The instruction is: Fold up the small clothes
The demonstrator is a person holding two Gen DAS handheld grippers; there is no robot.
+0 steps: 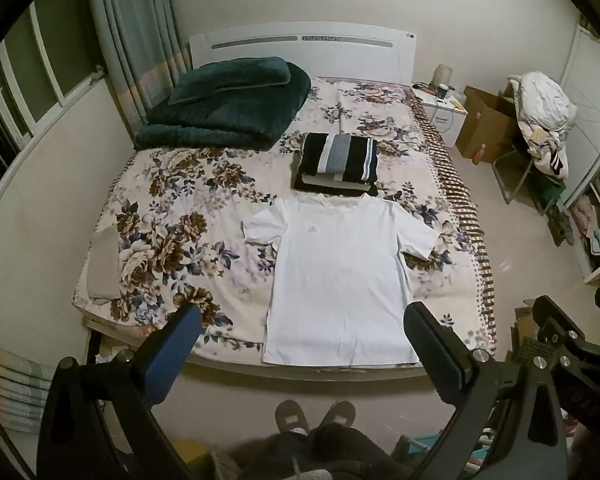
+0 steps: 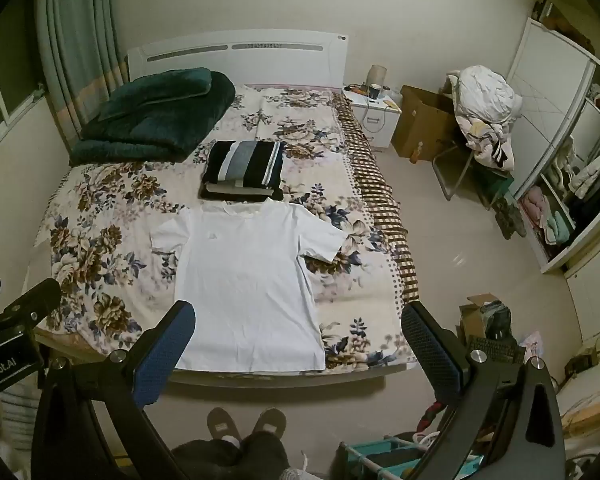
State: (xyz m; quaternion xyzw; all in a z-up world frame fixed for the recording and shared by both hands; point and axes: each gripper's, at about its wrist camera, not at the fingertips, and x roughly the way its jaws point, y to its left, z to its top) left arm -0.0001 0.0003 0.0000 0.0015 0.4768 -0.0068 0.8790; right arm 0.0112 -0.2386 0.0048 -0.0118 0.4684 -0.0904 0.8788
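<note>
A white T-shirt [image 1: 340, 276] lies flat and spread out, front up, at the foot of the floral bed [image 1: 172, 216]; it also shows in the right wrist view [image 2: 248, 276]. Behind its collar sits a stack of folded clothes [image 1: 338, 160] with a black, grey and white striped piece on top, also seen in the right wrist view [image 2: 242, 170]. My left gripper [image 1: 304, 324] is open and empty, held above the shirt's hem. My right gripper [image 2: 298, 322] is open and empty, above the bed's front edge, right of the left one.
A folded dark green blanket [image 1: 224, 104] lies at the bed's head on the left. A beige folded cloth [image 1: 102, 264] sits at the bed's left edge. A nightstand [image 2: 374, 114], a cardboard box [image 2: 420, 124], a chair piled with laundry [image 2: 482, 116] and a wardrobe [image 2: 572, 184] stand to the right.
</note>
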